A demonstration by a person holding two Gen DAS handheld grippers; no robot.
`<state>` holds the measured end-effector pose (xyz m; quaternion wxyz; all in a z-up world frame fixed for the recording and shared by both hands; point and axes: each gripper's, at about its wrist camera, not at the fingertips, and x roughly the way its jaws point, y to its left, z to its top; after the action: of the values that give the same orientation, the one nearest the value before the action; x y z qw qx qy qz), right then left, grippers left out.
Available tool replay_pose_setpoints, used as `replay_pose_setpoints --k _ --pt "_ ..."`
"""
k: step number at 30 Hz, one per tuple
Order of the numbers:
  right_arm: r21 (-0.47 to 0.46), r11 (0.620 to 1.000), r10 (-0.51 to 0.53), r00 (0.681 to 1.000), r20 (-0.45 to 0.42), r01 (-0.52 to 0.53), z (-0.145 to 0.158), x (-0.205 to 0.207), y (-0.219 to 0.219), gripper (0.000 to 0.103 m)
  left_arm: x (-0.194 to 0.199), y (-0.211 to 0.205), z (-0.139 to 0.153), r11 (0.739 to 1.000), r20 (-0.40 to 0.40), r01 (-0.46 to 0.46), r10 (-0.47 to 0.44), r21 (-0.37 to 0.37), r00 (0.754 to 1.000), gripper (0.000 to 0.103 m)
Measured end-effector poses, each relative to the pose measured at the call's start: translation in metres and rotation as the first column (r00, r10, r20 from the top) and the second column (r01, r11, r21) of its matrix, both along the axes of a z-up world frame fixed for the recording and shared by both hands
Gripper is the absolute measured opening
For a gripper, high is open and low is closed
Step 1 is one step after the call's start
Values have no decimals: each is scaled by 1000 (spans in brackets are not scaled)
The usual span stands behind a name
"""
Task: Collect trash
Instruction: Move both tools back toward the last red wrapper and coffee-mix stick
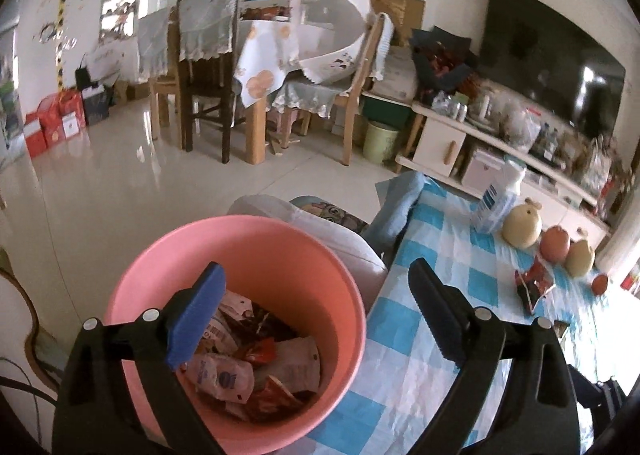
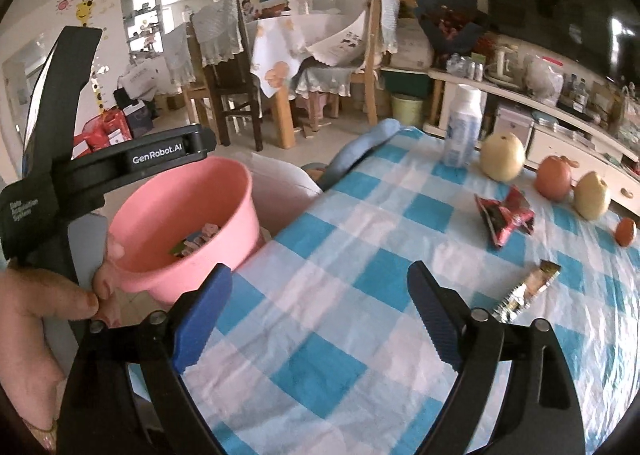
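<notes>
A pink bin (image 1: 240, 255) holds several crumpled wrappers (image 1: 256, 367) and stands off the left edge of the blue-checked table (image 1: 420, 335). My left gripper (image 1: 316, 283) is open and empty, right above the bin's rim. In the right wrist view the bin (image 2: 192, 211) is at left, with the left gripper's body over it. My right gripper (image 2: 320, 283) is open and empty above the tablecloth (image 2: 340, 335). A red crumpled wrapper (image 2: 504, 217) lies ahead to the right, and a gold foil wrapper (image 2: 528, 289) lies nearer. The red wrapper also shows in the left wrist view (image 1: 534, 287).
Two pears (image 2: 502, 157), an orange (image 2: 554, 177), a small orange fruit (image 2: 625, 231) and a white bottle (image 2: 462, 127) line the table's far side. A blue cloth (image 2: 364, 147) hangs at the far corner. Chairs, a dining table and a TV cabinet stand beyond.
</notes>
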<state>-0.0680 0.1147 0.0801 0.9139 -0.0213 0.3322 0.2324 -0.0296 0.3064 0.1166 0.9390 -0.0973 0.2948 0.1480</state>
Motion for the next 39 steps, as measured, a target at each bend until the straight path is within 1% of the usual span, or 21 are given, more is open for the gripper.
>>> replay_pose_setpoints --k 8,16,25,31,39 --pt "44 998 -53 999 -7 53 2 -3 -27 92 5 -32 3 993 -33 44 -40 105 999 95" --pt "69 995 -70 997 -25 72 -1 -4 -45 92 9 -63 3 973 -59 100 -89 207 994 96" --pt "83 992 -88 995 -37 90 2 -5 -70 92 13 -90 2 959 -73 140 -125 246 989 96" --pt "84 990 -113 992 -60 118 0 -2 -89 92 17 -108 0 947 -87 164 -145 277 986 96" --pt "117 977 -161 978 -132 177 -8 8 -127 94 21 -133 -5 930 -110 199 -173 310 979 96"
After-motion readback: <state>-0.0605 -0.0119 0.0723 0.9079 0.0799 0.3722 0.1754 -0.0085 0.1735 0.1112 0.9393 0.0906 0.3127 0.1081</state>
